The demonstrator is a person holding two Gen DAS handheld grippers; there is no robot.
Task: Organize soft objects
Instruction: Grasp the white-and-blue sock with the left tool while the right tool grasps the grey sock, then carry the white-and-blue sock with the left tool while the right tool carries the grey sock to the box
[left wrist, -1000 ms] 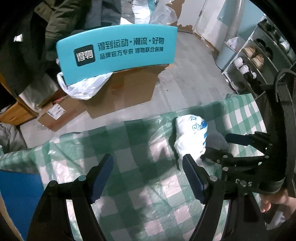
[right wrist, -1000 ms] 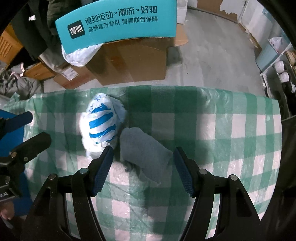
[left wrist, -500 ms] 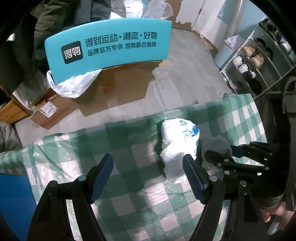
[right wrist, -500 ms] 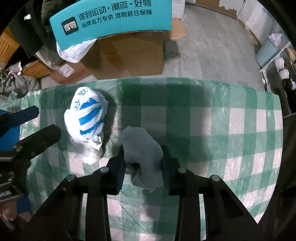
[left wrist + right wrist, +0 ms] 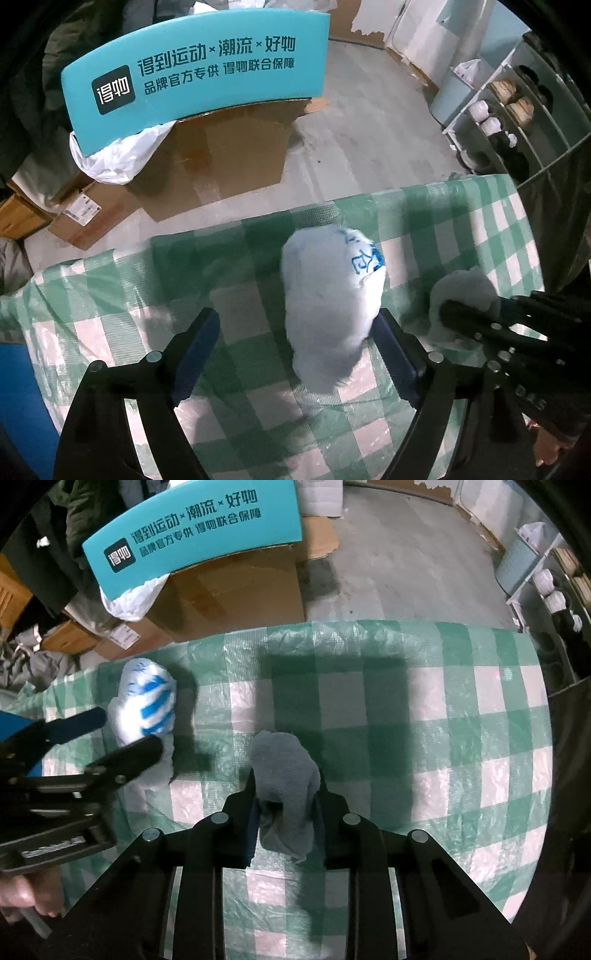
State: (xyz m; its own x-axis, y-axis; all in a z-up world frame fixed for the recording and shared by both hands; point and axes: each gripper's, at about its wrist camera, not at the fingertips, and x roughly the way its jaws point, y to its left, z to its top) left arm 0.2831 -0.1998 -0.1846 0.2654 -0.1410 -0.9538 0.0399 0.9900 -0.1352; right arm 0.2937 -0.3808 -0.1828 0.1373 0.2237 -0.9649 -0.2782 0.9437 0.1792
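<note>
A white bundle with blue stripes (image 5: pixel 330 299) lies on the green checked tablecloth (image 5: pixel 229 306). My left gripper (image 5: pixel 295 354) is open, and the bundle's near end sits between its fingers, against the right one. In the right wrist view the bundle (image 5: pixel 147 705) lies at the left, with the left gripper (image 5: pixel 114 734) around it. My right gripper (image 5: pixel 286 794) is shut on a grey fleecy cloth (image 5: pixel 284 775) and holds it just above the tablecloth (image 5: pixel 424 709). The grey cloth (image 5: pixel 461 291) also shows at the right of the left wrist view.
A teal curved sign (image 5: pixel 199 70) stands over cardboard boxes (image 5: pixel 221 155) on the floor beyond the table's far edge. White shelves with shoes (image 5: pixel 509 110) stand at the far right. A blue surface (image 5: pixel 18 387) lies at the table's left.
My right gripper closed on the grey cloth and lifted it slightly. My left gripper moved right and forward until the striped bundle came between its open fingers.
</note>
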